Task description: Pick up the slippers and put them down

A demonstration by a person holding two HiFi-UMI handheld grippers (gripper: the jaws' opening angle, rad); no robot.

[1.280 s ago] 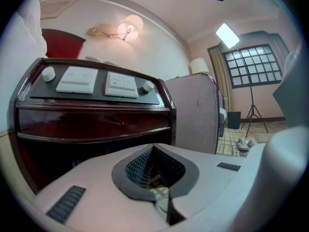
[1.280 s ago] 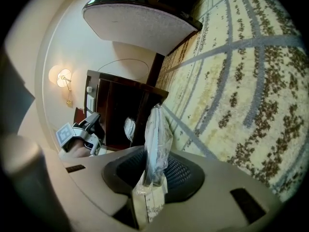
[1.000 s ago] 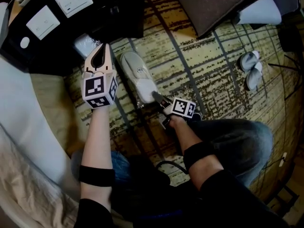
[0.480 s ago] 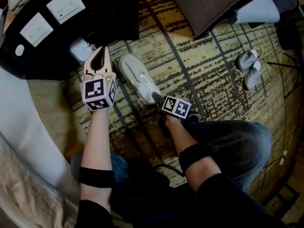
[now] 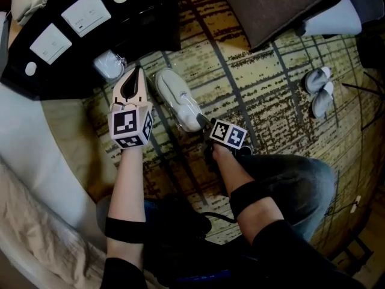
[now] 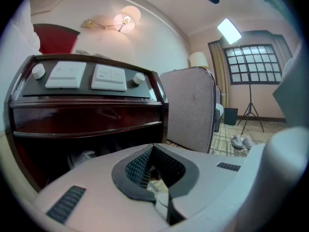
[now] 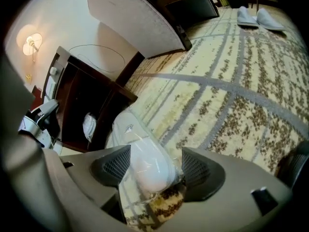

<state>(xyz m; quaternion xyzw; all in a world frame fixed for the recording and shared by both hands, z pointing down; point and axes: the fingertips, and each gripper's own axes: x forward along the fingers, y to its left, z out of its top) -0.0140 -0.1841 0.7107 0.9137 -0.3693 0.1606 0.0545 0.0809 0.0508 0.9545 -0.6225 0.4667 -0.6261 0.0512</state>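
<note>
The likeliest trouble is the loose clear film: the wrapped slippers [image 5: 178,96] lie flat on the carpet [image 5: 258,83], and if the right gripper [image 5: 203,124] pulls away at a slant, a pad could snag the wrap and drag the pack askew. If it squeezes instead, it may pinch only film, so the pack would slip or swing.

The right gripper's jaws stand wide and have just been closing a little, with the pack's rounded near end between them. The pads sit just beside the film on either side, apparently not pressing, so nothing is held. In the head view the pack stretches from those jaws toward 11 o'clock.

The left gripper [image 5: 135,72], at the pack's 9 o'clock, has its jaws fully together on nothing. A loose pair of slippers [image 5: 317,89] lies well apart toward 3 o'clock
</note>
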